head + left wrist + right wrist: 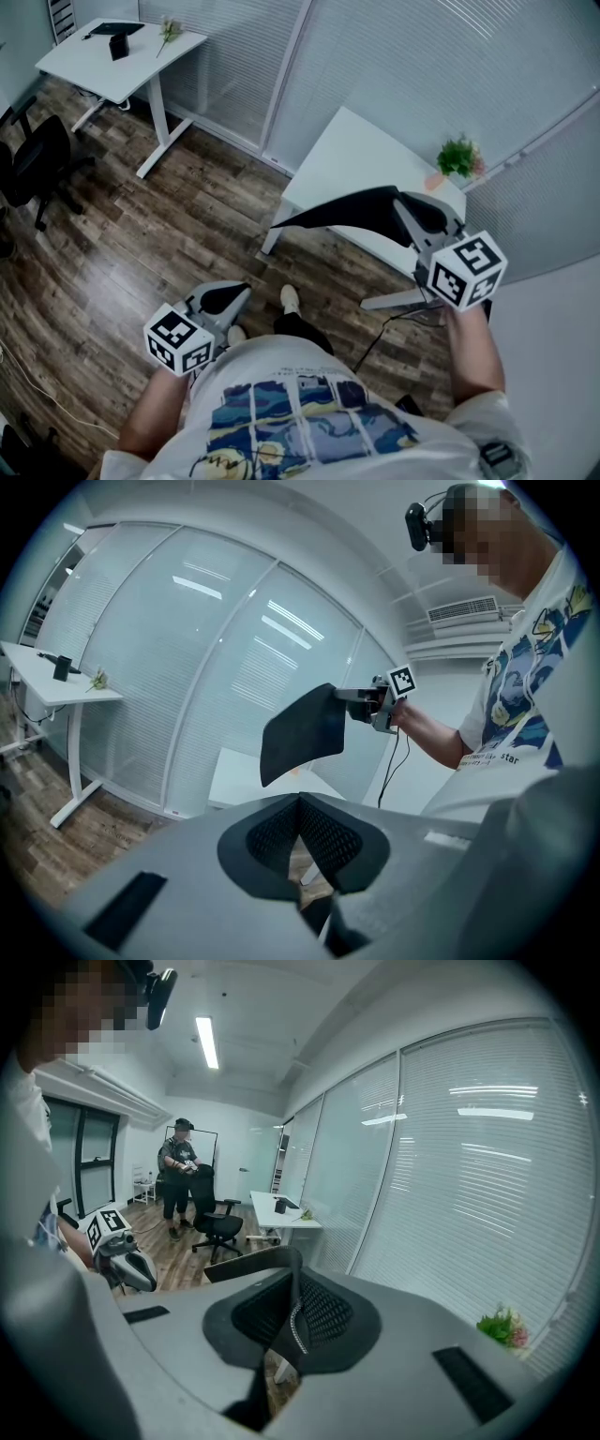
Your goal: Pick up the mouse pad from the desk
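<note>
The black mouse pad [342, 212] hangs in the air above the near edge of the white desk [352, 155], held by its right end. My right gripper [407, 214] is shut on it. In the right gripper view the pad's edge [251, 1265] sticks out to the left from between the pressed jaws of that gripper [293, 1314]. My left gripper [231, 298] is low at my left side over the floor, shut and empty. In the left gripper view its jaws meet [300, 841], with the lifted pad [302, 733] and the right gripper [371, 705] ahead of them.
A small potted plant [457, 157] stands at the desk's far right corner. A second white desk [122, 52] and a black office chair [37, 155] are at the left. Another person [180, 1180] stands by a chair [217, 1224] across the room. A cable [375, 337] runs over the floor.
</note>
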`<state>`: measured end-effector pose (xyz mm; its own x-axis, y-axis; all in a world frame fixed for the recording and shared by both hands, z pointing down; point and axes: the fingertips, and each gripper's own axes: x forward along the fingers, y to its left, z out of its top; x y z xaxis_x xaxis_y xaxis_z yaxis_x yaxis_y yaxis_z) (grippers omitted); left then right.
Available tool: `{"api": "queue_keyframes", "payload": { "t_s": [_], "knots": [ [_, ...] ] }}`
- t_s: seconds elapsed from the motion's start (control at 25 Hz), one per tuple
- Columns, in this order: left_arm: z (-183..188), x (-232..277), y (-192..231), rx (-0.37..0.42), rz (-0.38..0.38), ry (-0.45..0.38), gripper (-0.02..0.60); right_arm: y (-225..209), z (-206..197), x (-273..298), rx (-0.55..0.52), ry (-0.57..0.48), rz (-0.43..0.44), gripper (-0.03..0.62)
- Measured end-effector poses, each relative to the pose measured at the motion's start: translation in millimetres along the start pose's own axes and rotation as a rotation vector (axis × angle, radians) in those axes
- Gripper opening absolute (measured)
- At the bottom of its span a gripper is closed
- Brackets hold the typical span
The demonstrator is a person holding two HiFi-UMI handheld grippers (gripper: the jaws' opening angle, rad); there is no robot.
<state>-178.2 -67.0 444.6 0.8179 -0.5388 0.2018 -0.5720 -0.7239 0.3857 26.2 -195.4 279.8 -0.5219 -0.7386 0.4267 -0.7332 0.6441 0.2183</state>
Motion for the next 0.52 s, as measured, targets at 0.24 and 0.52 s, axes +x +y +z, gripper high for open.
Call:
{"api": "queue_keyframes", "payload": {
  "t_s": [0.24,0.52],
  "knots": [
    [3.0,0.6,2.6,0.009,-0.008,0.005,0.002,0.5,1.0,0.3,0.006,-0.001,-0.003,0.025],
    [4.9,4.0,5.6,0.011,-0.016,0.006,0.002,-1.1,-3.7,5.1,0.017,0.012,0.001,0.025]
  ]
}}
